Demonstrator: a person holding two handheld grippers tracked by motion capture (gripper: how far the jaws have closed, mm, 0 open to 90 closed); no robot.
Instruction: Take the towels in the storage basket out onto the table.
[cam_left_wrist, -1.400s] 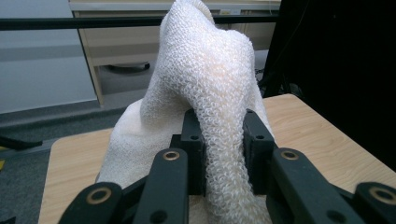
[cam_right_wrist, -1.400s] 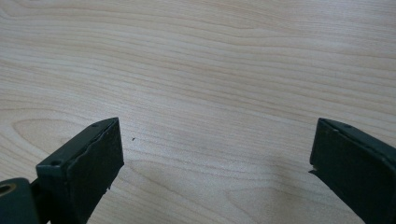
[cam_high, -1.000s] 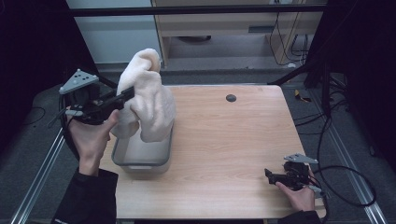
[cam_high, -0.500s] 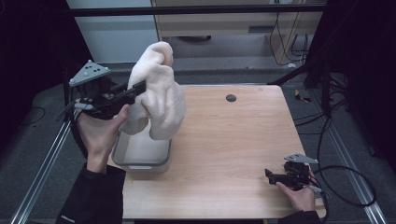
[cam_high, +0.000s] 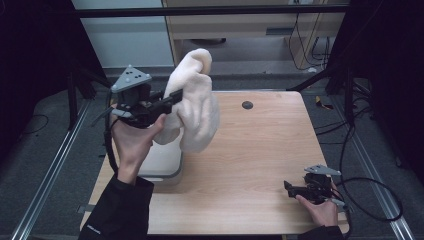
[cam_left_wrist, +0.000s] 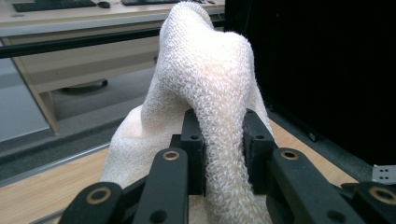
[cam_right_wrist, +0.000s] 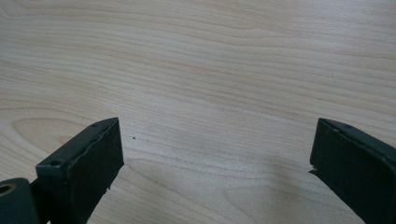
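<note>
Your left tool (cam_high: 176, 95) sits at the left, raised above the surface (cam_high: 260, 150), its jaws pinching a fold of the white towel (cam_high: 195, 107). In the left gripper view the terry cloth (cam_left_wrist: 210, 93) bulges up between the two black jaws and spills down past them. The towel hangs in the air over the left part of the surface, its lower end dangling just beside the grey bin (cam_high: 162, 165) that stands under your left forearm.

Judge this towel as light, soft and limp: it will sag and swing wherever you carry it, and it will not slip easily from the pads since the loops are rough. You hold a bunched ridge near the upper part; a corner or an edge would likely let it hang flatter if you mean to spread it.

Farther right, your right tool (cam_high: 295, 189) rests low near the front right corner of the surface, jaws spread wide over bare wood (cam_right_wrist: 210, 93), nothing between them.

Compared with a second ago, your left tool and the towel have shifted right and slightly up, clear of the bin; your right tool has stayed put.
</note>
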